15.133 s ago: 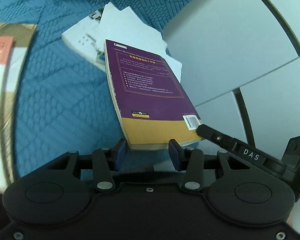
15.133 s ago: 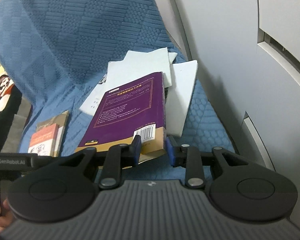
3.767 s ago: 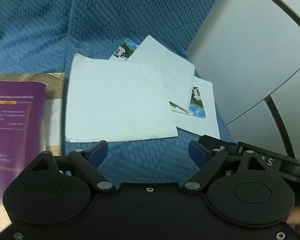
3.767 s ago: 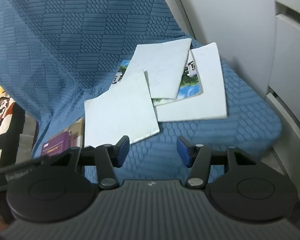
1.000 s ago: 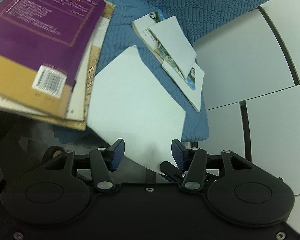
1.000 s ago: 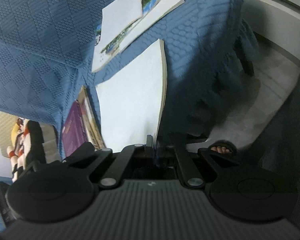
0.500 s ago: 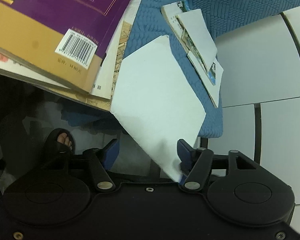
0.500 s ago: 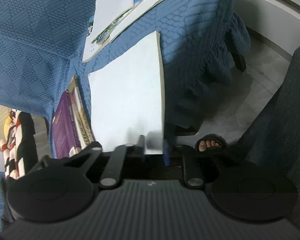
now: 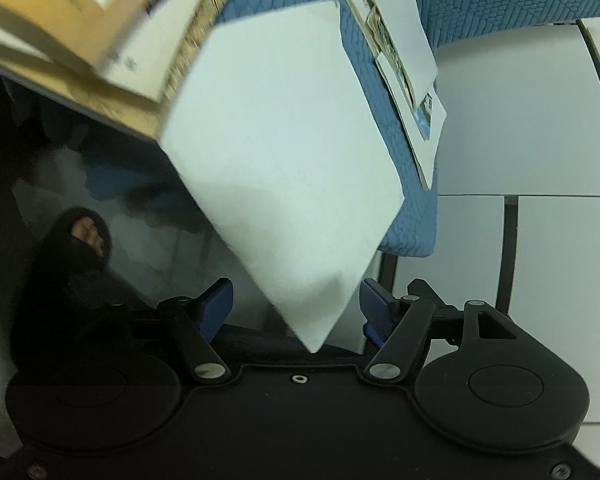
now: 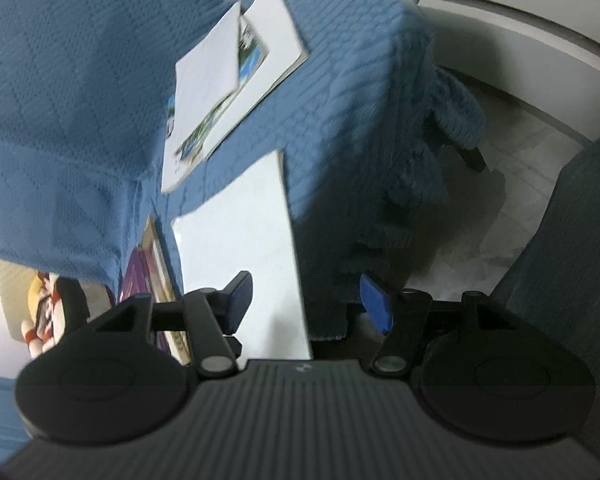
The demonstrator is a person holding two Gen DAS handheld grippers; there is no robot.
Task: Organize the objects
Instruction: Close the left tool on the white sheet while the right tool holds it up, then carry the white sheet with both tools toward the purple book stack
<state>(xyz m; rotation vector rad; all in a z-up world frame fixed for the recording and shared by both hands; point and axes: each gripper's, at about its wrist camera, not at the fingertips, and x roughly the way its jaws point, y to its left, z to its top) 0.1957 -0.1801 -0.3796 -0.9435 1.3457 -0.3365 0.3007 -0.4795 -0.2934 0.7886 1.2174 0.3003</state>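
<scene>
While both tongs stand wide, a white book point(image 9: 284, 152) lies flat on the blue cover point(image 10: 340, 92), one corner jutting past the edge. That corner hangs between the fingers of the left tongs point(image 9: 296, 310), which have just been opening and do not press it. The right tongs point(image 10: 306, 300), whose jaws have also just been opening, straddle the book's near edge without touching it. Just left of the white book sits a stack of books point(image 9: 80, 40), blurred, a purple one point(image 10: 138, 280) on top. Beyond it, a loose pile of white booklets point(image 10: 228, 80) with a picture cover rests near the far edge. A person's sandalled foot point(image 9: 86, 236) shows on the floor below.
</scene>
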